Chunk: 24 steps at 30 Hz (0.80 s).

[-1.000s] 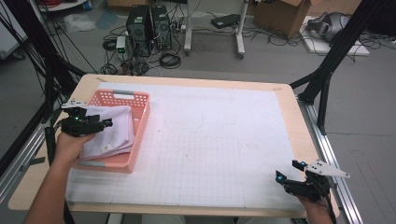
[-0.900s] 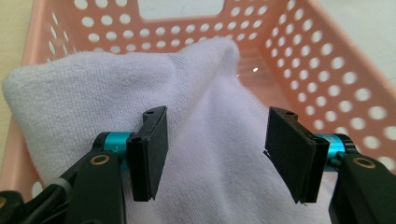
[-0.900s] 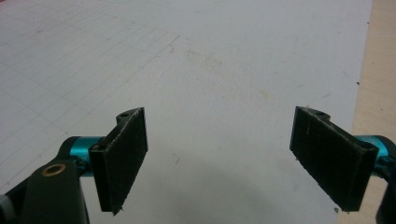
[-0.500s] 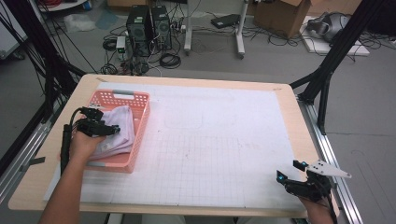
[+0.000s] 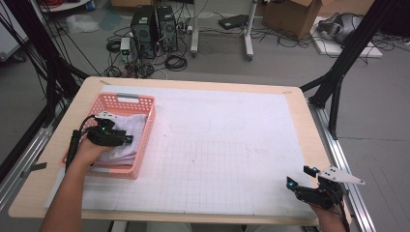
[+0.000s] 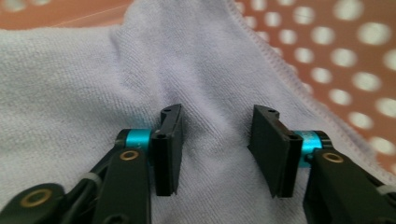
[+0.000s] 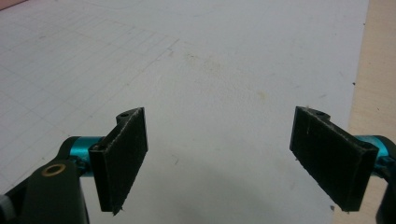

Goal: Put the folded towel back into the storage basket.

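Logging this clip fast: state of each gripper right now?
Left gripper: jaws just closing around a fold of the towel, not yet pinching.
Right gripper: open, empty.

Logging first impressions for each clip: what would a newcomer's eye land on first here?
Most likely the pink basket at the table's left, holding a pale lavender towel. The left gripper is down in it, its jaws having just been closing around a raised fold of the cloth, not yet pinching it. The right gripper sits open over the white gridded sheet at the near right corner.
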Each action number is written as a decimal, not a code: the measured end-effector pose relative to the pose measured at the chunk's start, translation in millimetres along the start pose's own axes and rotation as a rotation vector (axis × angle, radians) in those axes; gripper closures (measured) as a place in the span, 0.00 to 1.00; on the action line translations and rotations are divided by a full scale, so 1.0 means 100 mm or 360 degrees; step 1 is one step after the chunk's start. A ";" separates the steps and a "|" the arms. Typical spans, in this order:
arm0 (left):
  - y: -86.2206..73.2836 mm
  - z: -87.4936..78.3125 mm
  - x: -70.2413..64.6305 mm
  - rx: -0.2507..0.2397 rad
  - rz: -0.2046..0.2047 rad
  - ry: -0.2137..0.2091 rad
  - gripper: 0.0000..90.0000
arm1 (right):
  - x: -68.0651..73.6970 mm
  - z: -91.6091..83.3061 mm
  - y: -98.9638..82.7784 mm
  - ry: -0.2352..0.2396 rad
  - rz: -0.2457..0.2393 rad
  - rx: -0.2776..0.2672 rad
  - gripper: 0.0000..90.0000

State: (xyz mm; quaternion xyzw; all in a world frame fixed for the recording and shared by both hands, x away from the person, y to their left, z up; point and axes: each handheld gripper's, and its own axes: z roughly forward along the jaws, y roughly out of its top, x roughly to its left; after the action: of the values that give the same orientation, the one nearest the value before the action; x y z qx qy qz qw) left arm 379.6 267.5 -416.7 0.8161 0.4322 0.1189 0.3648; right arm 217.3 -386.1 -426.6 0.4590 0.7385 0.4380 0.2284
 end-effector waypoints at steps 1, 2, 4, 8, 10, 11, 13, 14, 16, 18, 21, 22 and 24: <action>0.00 -0.01 0.01 -0.0015 -0.0035 0.0016 0.58 | 0.00 0.00 0.00 0.0000 0.0010 0.0003 0.20; 0.01 -0.01 0.02 -0.0028 -0.0083 0.0069 0.53 | 0.00 0.00 0.00 0.0003 0.0010 0.0000 0.20; 0.01 -0.03 0.06 -0.0076 -0.0196 0.0185 0.42 | -0.01 -0.01 0.00 0.0004 0.0014 -0.0004 0.20; 0.00 -0.02 0.11 -0.0058 -0.0282 0.0335 0.40 | 0.01 -0.01 0.00 0.0003 0.0016 -0.0006 0.20; 0.01 -0.06 0.11 -0.0113 -0.0294 0.0363 0.39 | 0.01 -0.02 0.00 0.0002 0.0013 0.0000 0.20; 0.02 -0.10 0.11 -0.0169 -0.0311 0.0363 0.38 | 0.01 -0.02 0.00 0.0002 0.0014 -0.0007 0.20; 0.02 -0.20 0.12 -0.0329 -0.0335 0.0332 0.37 | 0.00 -0.03 0.00 0.0001 0.0022 -0.0013 0.20; 0.03 -0.26 0.12 -0.0429 -0.0340 0.0331 0.36 | 0.00 -0.03 0.00 0.0002 0.0028 -0.0013 0.20; 0.02 -0.39 0.08 -0.0633 -0.0354 0.0313 0.34 | -0.01 -0.03 0.00 0.0002 0.0032 -0.0023 0.20; -0.02 -0.47 0.03 -0.0837 -0.0384 0.0267 0.32 | -0.01 -0.04 0.01 0.0004 0.0034 -0.0025 0.20; -0.06 -0.56 -0.07 -0.0959 -0.0341 0.0252 0.28 | -0.02 -0.05 0.02 -0.0008 0.0051 -0.0043 0.20; -0.06 -0.59 -0.10 -0.1001 -0.0353 0.0239 0.26 | -0.02 -0.05 0.02 -0.0009 0.0051 -0.0047 0.20; -0.08 -0.64 -0.19 -0.1066 -0.0340 0.0235 0.20 | -0.01 -0.05 0.02 -0.0007 0.0056 -0.0045 0.20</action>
State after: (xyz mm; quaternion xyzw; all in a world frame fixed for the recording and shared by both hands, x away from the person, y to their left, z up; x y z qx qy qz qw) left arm 330.9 287.2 -374.3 0.5906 0.4773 0.2739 0.5902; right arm 214.6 -389.2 -422.6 0.4696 0.7236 0.4513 0.2287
